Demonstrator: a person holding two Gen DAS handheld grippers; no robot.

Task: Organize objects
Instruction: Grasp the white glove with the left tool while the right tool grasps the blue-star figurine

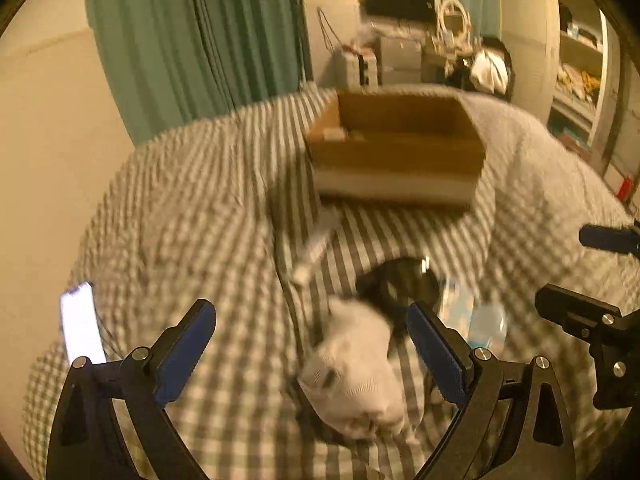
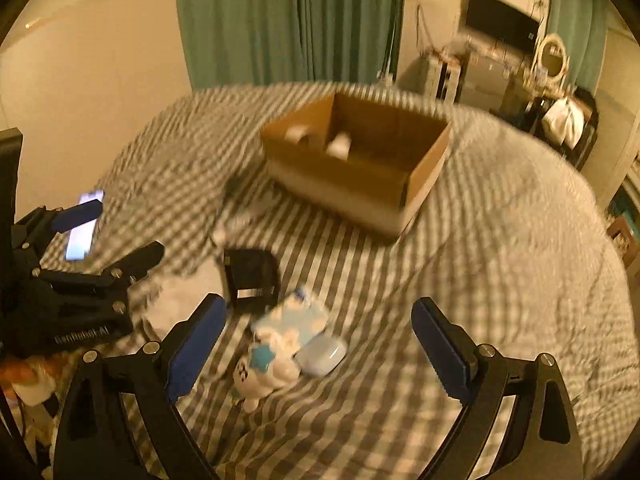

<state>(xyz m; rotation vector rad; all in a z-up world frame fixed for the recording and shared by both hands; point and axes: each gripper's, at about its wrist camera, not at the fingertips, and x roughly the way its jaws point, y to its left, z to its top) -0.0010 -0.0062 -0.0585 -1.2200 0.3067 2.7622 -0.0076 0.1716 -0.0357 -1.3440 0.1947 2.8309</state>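
hovering left claw [image 1: 312, 354] spread over white sock [image 1: 356, 376], right claw [image 2: 320, 354] spread, only right view showing earbud case [image 2: 322, 355]

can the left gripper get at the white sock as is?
Probably yes. The left gripper is open, and the white sock lies on the bedspread between its fingers with nothing over it. Frames are blurred.

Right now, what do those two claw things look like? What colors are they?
Both claws are black frames shaped like a wide V, with shiny silver bolts at the joints. Each finger tip carries a flat dark blue pad. The left claw and right claw look alike. Seen from the right wrist view, the left claw's black body has small pale lettering, too blurred to read surely.
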